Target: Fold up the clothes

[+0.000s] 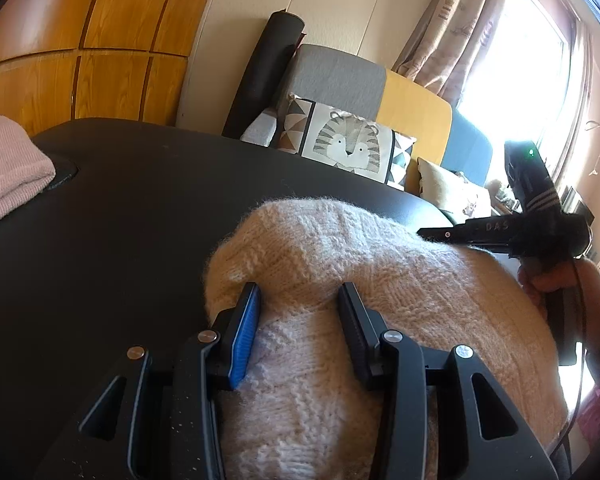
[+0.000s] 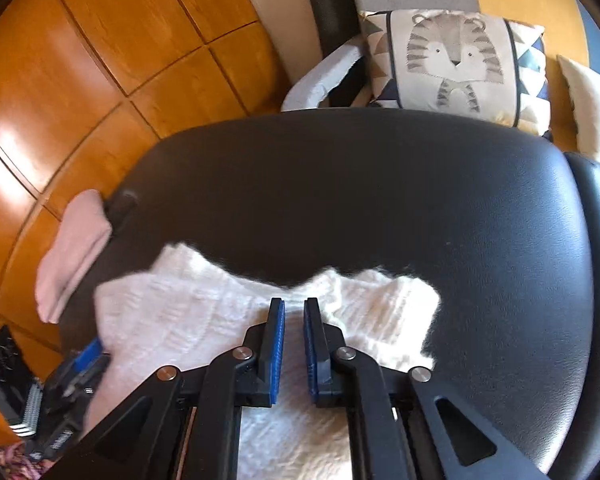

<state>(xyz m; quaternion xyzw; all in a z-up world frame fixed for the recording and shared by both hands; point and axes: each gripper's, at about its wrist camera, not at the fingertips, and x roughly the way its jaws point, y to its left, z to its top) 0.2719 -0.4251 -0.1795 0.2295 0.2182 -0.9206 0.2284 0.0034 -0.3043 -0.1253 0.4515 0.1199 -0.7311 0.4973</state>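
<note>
Left gripper stands with its jaws spread wide over a fold of the cream knitted sweater, which lies bunched on the black padded table; the knit bulges between the fingers, which are not clamped on it. Right gripper hovers over the same sweater with jaws close but a narrow gap between them, holding nothing. A folded pink garment rests at the table's far left edge.
</note>
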